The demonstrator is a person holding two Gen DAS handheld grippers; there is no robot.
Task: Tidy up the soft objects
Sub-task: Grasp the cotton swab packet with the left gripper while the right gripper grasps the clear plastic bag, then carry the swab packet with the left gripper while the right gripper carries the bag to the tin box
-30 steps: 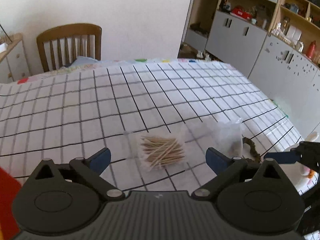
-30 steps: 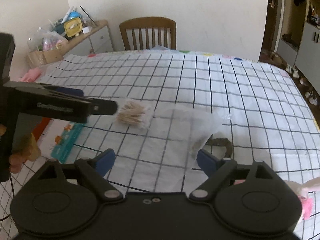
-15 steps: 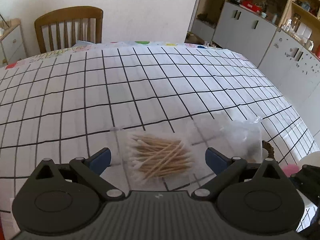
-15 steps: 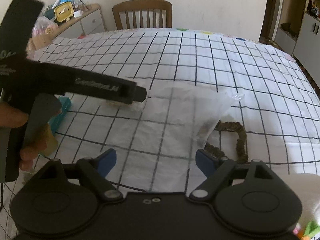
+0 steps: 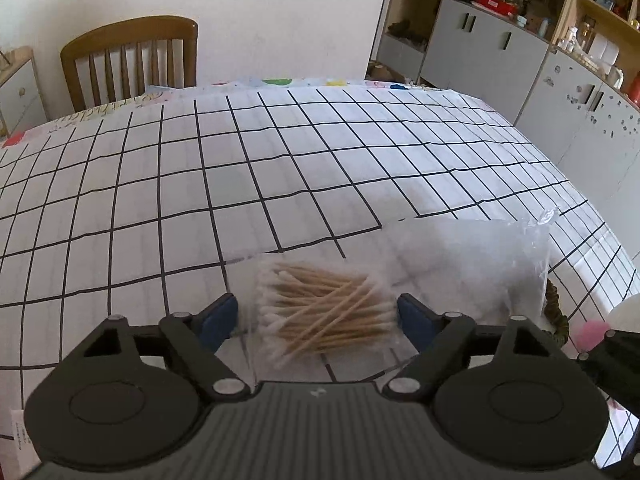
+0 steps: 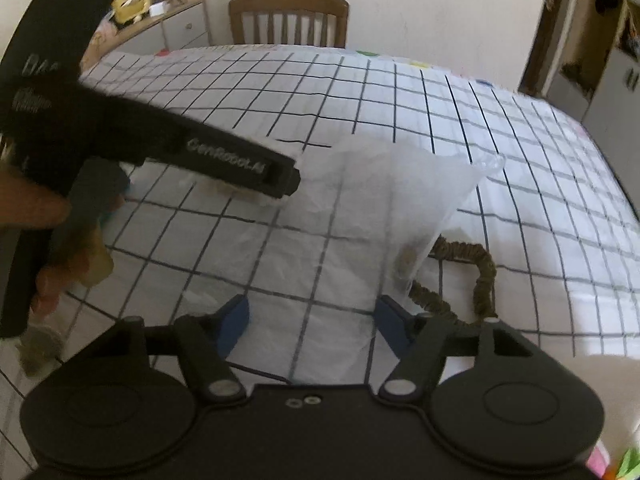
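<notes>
Now both claws have just been closing: left claw (image 5: pixel 318 314) straddles the cotton-swab packet (image 5: pixel 324 316), right claw (image 6: pixel 314 318) straddles the clear bag (image 6: pixel 360 232), neither clenched.

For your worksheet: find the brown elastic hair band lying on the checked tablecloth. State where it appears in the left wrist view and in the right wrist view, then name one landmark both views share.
Left wrist: hair band at lower right, mostly hidden behind the clear plastic bag.
Right wrist: hair band right of centre, beside the bag's right edge.
Shared landmark: wooden chair at the table's far side.
</notes>
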